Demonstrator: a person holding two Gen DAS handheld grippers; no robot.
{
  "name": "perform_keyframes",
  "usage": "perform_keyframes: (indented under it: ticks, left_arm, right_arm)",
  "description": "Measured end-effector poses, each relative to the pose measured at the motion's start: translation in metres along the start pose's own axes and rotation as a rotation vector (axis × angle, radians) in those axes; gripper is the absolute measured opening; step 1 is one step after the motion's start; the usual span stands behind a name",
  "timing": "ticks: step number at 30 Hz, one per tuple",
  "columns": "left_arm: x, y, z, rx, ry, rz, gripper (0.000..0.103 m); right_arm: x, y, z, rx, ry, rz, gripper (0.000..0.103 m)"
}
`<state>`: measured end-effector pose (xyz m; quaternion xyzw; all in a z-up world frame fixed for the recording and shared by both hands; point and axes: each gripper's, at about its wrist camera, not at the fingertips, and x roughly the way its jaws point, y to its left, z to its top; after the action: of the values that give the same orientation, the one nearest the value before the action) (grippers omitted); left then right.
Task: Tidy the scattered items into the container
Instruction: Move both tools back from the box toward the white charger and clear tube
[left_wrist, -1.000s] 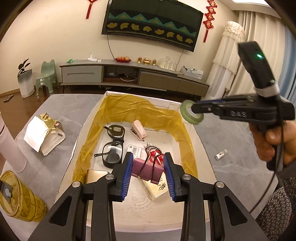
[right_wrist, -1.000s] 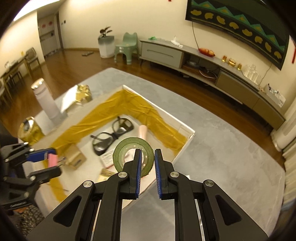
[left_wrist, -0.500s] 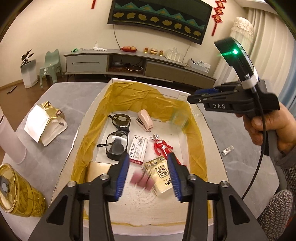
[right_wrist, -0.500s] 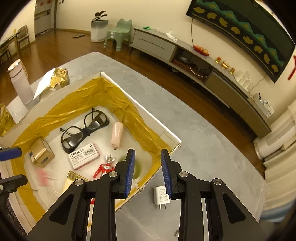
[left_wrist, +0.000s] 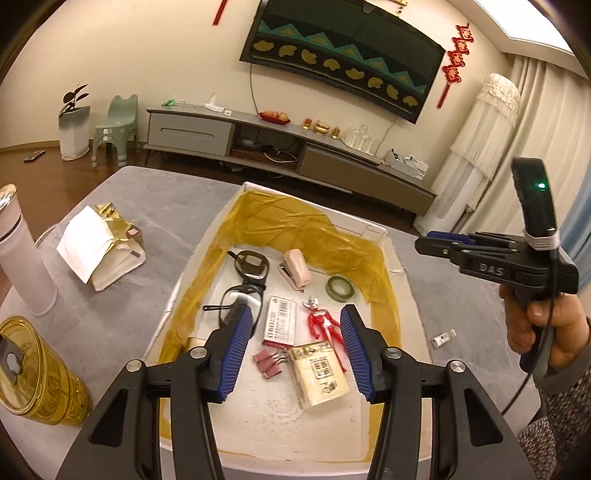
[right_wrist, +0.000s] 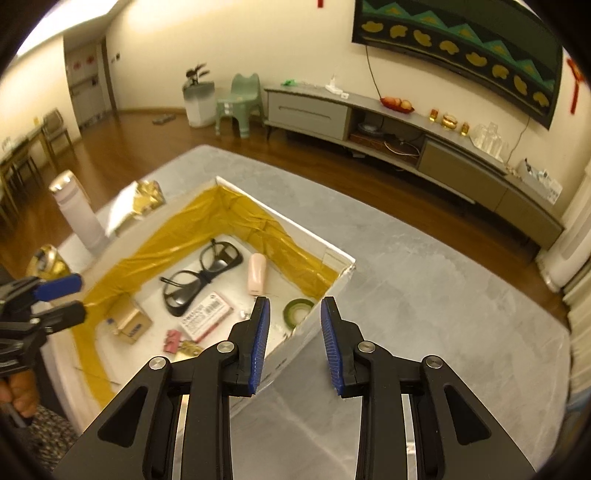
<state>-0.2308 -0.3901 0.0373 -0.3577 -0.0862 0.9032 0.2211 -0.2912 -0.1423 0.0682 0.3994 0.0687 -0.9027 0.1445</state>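
The grey worktop is carrying a white box lined with yellow film, serving as the container and sitting centrally where both hands can reach it. The left tongs are hovering over its near end, spread wide and gripping nothing. The right tongs are hanging over the box's right-hand corner, likewise wide apart and empty, probably freed to fetch more. Lying inside the box are two pairs of black glasses, one pink stapler, one labelled packet, one yellow card pack, one red figure, one green tape roll and pink binder clips. One small white item is waiting outside, on the worktop just right of the box.
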Motion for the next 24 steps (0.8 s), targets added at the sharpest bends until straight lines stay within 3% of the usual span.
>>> perform_keyframes:
  ticks: [8,14,19,24]
  left_arm:
    - [-0.008,-0.05,0.005,0.086,-0.037,-0.065,0.052]
    - [-0.01,-0.103,0.006,0.185,-0.049,-0.135,0.052]
    - [-0.002,-0.142,0.002,0.249,-0.04,-0.178,0.052]
    - [0.018,-0.154,0.002,0.24,0.005,-0.165,0.052]
  right_arm:
    - [-0.048,-0.027,-0.034,0.1,-0.075,0.089,0.031]
    - [-0.059,-0.047,-0.069,0.151,-0.067,0.101,0.031]
    - [-0.044,-0.065,-0.094,0.193,-0.015,0.094,0.031]
    - [-0.001,-0.07,-0.104,0.15,0.068,0.055,0.031]
